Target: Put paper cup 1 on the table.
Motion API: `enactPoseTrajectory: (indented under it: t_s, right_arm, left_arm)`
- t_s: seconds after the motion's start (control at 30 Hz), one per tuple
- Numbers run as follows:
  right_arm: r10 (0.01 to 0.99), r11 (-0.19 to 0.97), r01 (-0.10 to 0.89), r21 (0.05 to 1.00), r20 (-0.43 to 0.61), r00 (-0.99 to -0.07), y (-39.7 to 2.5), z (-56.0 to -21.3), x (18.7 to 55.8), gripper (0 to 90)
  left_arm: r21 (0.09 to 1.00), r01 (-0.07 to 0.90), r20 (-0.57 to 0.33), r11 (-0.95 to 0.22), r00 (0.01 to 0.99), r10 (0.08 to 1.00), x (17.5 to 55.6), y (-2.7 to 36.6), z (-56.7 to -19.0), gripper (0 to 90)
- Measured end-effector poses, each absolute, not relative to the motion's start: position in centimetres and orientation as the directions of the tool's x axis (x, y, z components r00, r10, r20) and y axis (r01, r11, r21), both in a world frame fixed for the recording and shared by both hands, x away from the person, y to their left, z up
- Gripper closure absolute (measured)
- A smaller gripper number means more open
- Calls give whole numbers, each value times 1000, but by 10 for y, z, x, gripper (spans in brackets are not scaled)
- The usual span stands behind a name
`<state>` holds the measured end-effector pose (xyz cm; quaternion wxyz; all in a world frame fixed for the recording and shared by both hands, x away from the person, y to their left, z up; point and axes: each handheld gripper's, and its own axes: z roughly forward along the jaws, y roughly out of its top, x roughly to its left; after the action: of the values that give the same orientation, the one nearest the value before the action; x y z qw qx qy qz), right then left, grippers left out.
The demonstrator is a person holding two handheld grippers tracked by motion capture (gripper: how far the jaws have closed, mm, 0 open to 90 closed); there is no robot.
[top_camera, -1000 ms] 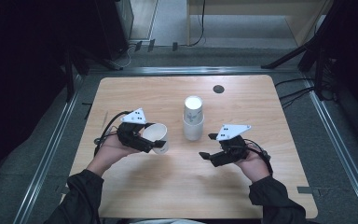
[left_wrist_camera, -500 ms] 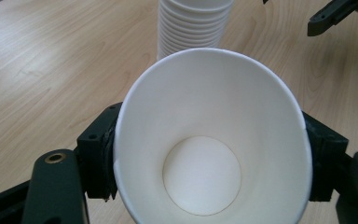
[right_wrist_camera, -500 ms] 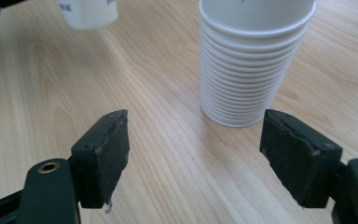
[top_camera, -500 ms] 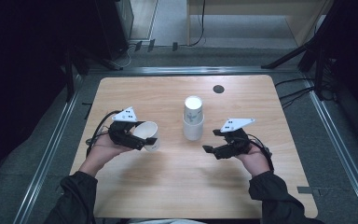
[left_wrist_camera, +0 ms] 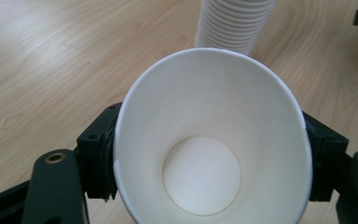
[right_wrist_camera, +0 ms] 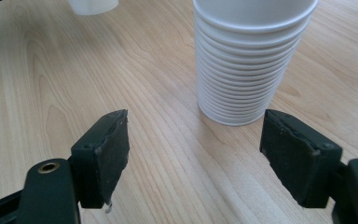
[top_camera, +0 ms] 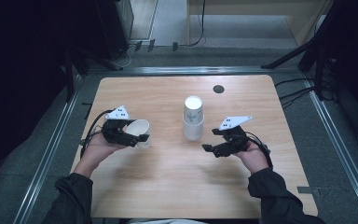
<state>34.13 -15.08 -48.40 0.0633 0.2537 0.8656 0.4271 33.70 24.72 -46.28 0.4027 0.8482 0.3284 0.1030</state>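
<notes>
- Left gripper view: the left gripper (left_wrist_camera: 209,154) clamps a single paper cup (left_wrist_camera: 212,140), one jaw on each side, left of the cup stack (top_camera: 193,118).
- Right gripper (right_wrist_camera: 196,154) gapes wide, empty, near the stack.

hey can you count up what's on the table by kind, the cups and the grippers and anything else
Single paper cup, held in the left gripper: 1
Stack of paper cups; the number of cups in it cannot be told exactly: 1
Grippers, counting the open right gripper: 2
Dark round spot on the table top: 1
Total: 5
</notes>
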Motion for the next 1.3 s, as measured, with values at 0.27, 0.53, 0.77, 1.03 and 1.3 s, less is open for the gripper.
enactPoseTrajectory:
  t_s: [0.27, 0.53, 0.77, 1.03, 1.3]
  right_arm:
    - [490, 522, 380, 764, 96, -866, -149, -486, 344, 243]
    - [484, 533, 377, 757, 93, -870, -147, -487, 343, 243]
    - [479, 543, 371, 753, 85, -874, -146, -488, 343, 243]
    - [471, 551, 370, 748, 87, -878, -144, -488, 342, 243]
    - [467, 555, 367, 747, 85, -880, -144, -488, 342, 243]
  left_arm:
    - [724, 511, -62, -464, 717, 694, 344, 262, -472, 238]
    - [722, 533, -58, -441, 681, 730, 352, 272, -480, 235]
    - [712, 562, -70, -421, 653, 755, 358, 283, -486, 228]
    - [705, 591, -65, -394, 606, 793, 361, 293, -494, 218]
    - [693, 613, -65, -380, 578, 813, 363, 298, -497, 211]
